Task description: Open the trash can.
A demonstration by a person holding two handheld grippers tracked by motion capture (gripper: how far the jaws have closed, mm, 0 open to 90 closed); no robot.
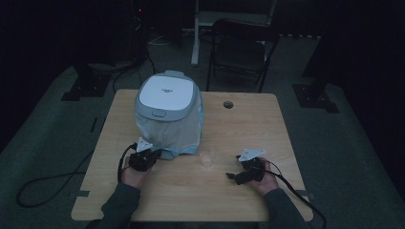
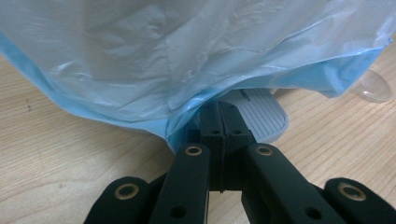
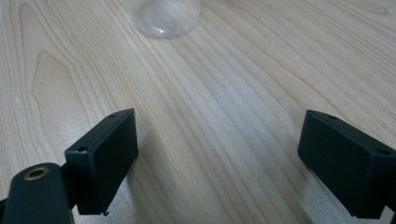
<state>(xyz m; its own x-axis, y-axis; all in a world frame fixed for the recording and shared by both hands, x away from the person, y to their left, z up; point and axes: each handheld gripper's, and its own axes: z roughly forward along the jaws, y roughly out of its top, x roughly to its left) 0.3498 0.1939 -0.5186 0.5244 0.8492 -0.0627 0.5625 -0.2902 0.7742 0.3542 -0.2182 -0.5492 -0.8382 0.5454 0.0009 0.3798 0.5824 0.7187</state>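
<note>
in the high view, at lower left of centre, the left gripper (image 1: 149,153) sat against the foot of the pedal bin (image 1: 167,95), which stood on the wooden table (image 1: 248,124). in the left gripper view its jaws were pressed together on the hem of the blue bin liner (image 2: 140,70), just before the grey pedal (image 2: 264,114). a clear plastic cup (image 1: 208,158) stood at centre. at lower right, the right gripper (image 1: 235,177) rested with jaws spread wide, nothing between them
</note>
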